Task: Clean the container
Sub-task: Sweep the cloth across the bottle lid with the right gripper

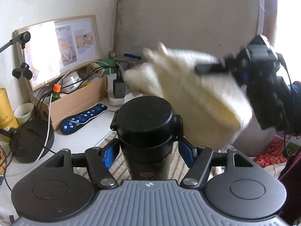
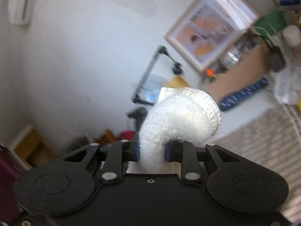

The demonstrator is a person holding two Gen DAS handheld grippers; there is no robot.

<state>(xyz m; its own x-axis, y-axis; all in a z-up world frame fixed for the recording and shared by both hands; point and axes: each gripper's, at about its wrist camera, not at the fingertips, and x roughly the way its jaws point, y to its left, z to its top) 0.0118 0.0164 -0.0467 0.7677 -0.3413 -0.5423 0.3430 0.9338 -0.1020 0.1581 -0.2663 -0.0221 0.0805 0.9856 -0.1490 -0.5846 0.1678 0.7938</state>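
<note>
From the left wrist view, my left tool (image 1: 148, 150) has its blue pads clamped on either side of a black flask (image 1: 146, 131), which stands upright between the fingers with its lid (image 1: 145, 114) shut and facing the camera. Ahead and to the right of that tool, the right tool (image 1: 208, 68) comes in at a slant, carrying a pale fluffy cloth (image 1: 190, 92) that hangs just above and beyond the lid. The cloth is smeared with motion blur, so I cannot tell whether it touches the flask yet; I judge it is just clear. To wipe well, I would hold the left grip steady low on the body, keep the flask vertical, and bring the cloth down flat onto the lid before working round the sides, pressing lightly so the flask does not twist in the pads. Behind, on the bench (image 1: 90, 131), sit a cardboard box (image 1: 79, 101) and a framed picture (image 1: 60, 47).

In the right wrist view, my right tool (image 2: 152, 150) is closed on the cloth (image 2: 178, 120), which bulges forward in a rolled loop past the fingertips. The tool is rolled well over, since the picture frame (image 2: 212, 33) and box (image 2: 242, 71) appear tilted. The flask is not visible here.
</note>
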